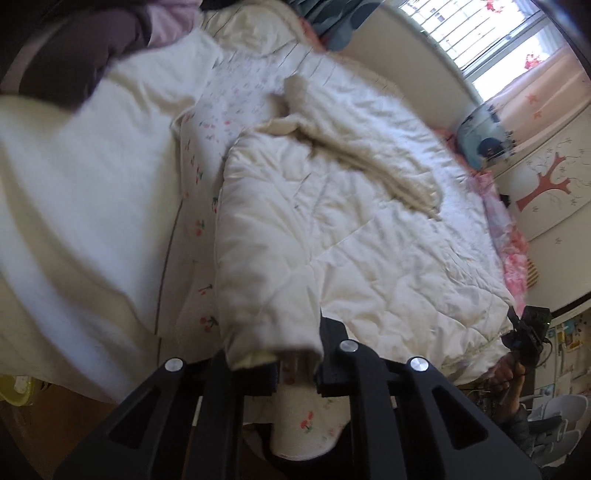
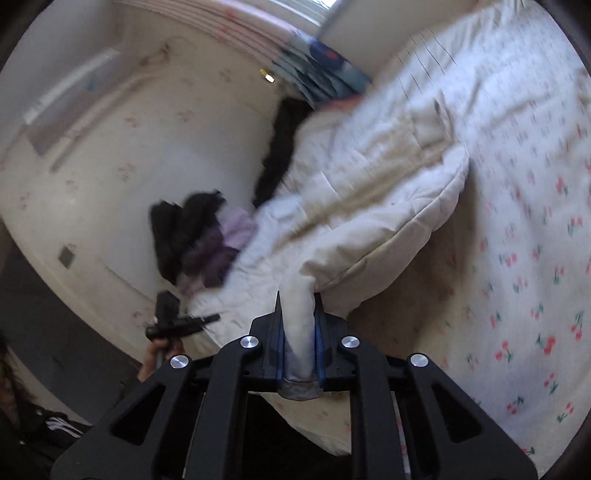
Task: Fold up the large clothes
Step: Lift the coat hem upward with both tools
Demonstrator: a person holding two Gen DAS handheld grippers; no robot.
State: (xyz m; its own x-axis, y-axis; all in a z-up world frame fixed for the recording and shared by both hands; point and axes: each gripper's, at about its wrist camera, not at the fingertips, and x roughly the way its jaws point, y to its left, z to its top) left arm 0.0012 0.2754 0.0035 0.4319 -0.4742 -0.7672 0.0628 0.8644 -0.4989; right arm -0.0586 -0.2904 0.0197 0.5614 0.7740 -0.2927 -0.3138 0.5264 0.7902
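Cream quilted fabric fills most of what I see: a big padded coat lies spread across the bed, on a white sheet printed with small red cherries. My left tongs are closed on the cuff end of one sleeve; the sleeve runs away from them along the coat's left edge, and a pale yellow lining shows just where the cuff meets the pads. My right tongs are clamped on a narrow bunched fold of the same coat's edge, a greyish strip squeezed upright between the blue-lined pads, with the rest of the coat swelling up and away behind it toward the head of the bed.

In the left wrist view a fur-like beige trim lies rumpled across the upper middle of the coat. A second white cloth, blurred, lies to the left of the coat on the bed, and dark purple and lilac garments sit beyond it. The right wrist view shows that same heap of black, purple and lilac clothes near the bed's far side, beside the pale wall.

Each view catches the other tongs at the bed's edge: the right ones at the coat's lower right corner, the left ones low at the left. A window with a pink curtain stands behind the bed.
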